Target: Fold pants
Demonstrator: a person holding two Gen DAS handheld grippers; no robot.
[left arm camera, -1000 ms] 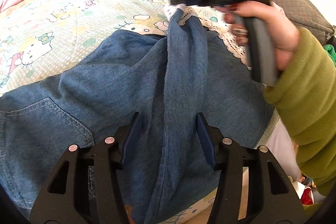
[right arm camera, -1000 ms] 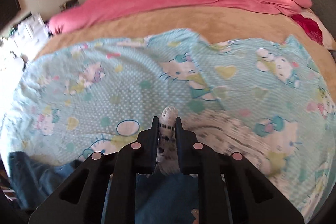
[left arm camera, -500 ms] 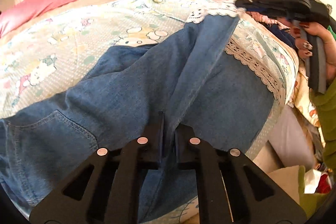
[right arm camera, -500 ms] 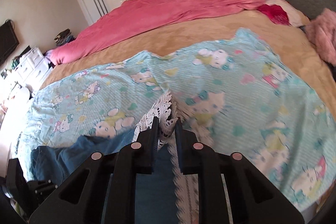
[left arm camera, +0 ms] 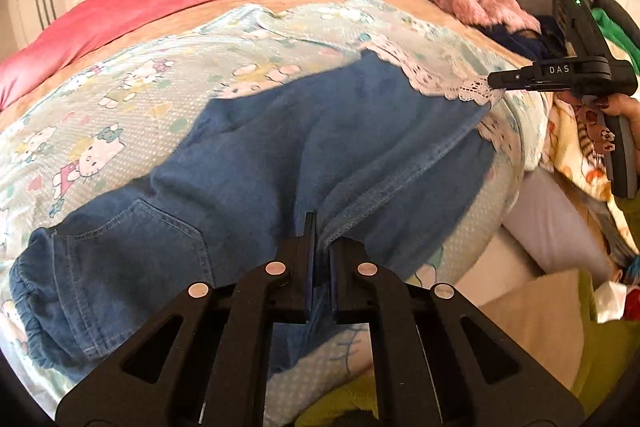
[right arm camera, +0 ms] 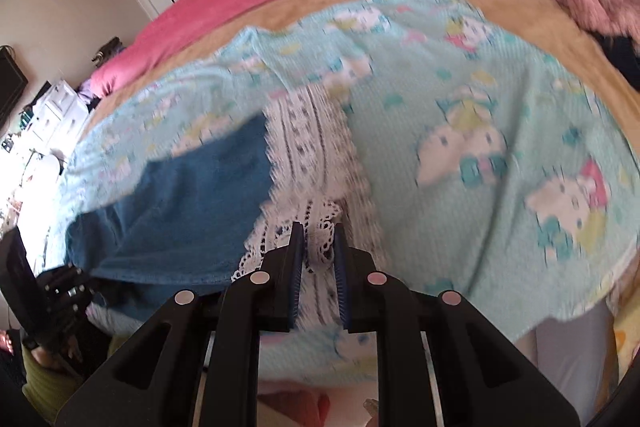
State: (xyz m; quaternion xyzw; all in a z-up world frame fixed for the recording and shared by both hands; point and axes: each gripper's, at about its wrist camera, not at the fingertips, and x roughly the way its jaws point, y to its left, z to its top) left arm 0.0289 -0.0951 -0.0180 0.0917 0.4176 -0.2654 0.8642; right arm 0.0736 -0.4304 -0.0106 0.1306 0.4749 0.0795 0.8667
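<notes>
**Both ends pinched, leg stretched out**

My left tool (left arm camera: 320,247) just snapped closed on a denim ridge of the pants (left arm camera: 320,147), so I've finally got a grip near the seat. My right tool (right arm camera: 316,247) is clamped on the lace hem (right arm camera: 320,239) and has swung it way out sideways, so the leg went from bunched up to pulled long. Looks ready for folding, I reckon. Pants are blue denim with a back pocket, spread on the bed (left arm camera: 120,99) right ahead of both tools.
</notes>
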